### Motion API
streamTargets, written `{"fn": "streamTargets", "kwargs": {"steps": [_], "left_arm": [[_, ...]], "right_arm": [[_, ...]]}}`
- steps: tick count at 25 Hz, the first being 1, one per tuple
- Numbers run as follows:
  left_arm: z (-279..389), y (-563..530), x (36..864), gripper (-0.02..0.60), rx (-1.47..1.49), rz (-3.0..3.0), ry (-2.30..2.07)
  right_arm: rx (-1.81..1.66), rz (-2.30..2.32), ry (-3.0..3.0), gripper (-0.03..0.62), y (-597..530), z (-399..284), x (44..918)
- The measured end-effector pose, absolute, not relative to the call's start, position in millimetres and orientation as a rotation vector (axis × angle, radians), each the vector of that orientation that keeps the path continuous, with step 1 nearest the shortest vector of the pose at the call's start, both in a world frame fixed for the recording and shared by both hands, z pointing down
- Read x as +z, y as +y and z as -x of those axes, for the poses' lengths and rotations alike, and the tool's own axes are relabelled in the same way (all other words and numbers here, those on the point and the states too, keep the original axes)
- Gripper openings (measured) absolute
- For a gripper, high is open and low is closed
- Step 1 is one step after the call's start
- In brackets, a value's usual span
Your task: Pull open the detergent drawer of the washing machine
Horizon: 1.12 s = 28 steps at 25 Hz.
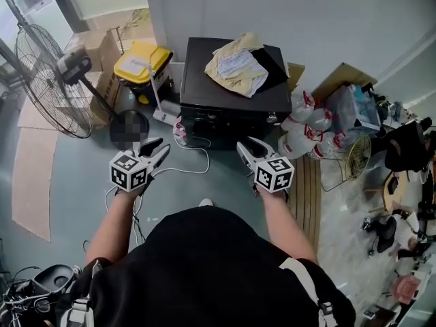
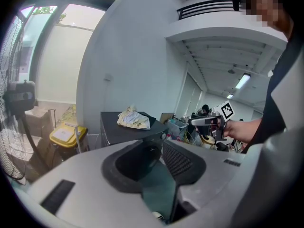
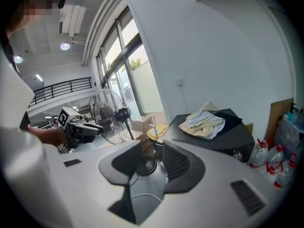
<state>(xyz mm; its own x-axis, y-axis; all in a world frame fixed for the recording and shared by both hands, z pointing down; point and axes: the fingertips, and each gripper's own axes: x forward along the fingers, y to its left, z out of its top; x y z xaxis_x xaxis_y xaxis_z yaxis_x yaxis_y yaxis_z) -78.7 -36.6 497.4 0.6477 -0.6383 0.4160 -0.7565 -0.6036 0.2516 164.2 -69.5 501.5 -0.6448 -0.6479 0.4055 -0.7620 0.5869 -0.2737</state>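
The black washing machine (image 1: 231,94) stood with its back against the white wall, and a crumpled yellow and white cloth (image 1: 237,65) lay on its flat top. Its dark front was seen too steeply from the head view for the detergent drawer to be picked out. Room around it was tight. A yellow-lidded bin (image 1: 142,61) and a standing fan (image 1: 51,80) crowded its left edge. Tied plastic bags (image 1: 303,125) and leaning cardboard (image 1: 340,77) crowded its right. In front of it lay a stretch of bare grey floor (image 1: 75,176), crossed by a white cable (image 1: 194,165), and there the person stood. The left gripper (image 1: 158,148) and the right gripper (image 1: 248,145) were held side by side in the air. Both were short of the machine's front and touched nothing. In the left gripper view the jaws stood apart and held nothing, with only the machine's near corner and the floor showing in the gap. In the right gripper view the jaws were likewise spread and empty, and between them showed the fan's round base (image 3: 145,165) and the cable on the floor.
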Motion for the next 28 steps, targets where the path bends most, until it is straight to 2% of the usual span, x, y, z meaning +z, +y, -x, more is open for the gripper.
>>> {"fn": "streamTargets", "kwargs": {"steps": [28], "left_arm": [[69,-50,489,0.138,0.326,-2.447,-1.187]], "right_arm": [[0.598,-1.088,-2.593,0.140,-102,-173,505]]}}
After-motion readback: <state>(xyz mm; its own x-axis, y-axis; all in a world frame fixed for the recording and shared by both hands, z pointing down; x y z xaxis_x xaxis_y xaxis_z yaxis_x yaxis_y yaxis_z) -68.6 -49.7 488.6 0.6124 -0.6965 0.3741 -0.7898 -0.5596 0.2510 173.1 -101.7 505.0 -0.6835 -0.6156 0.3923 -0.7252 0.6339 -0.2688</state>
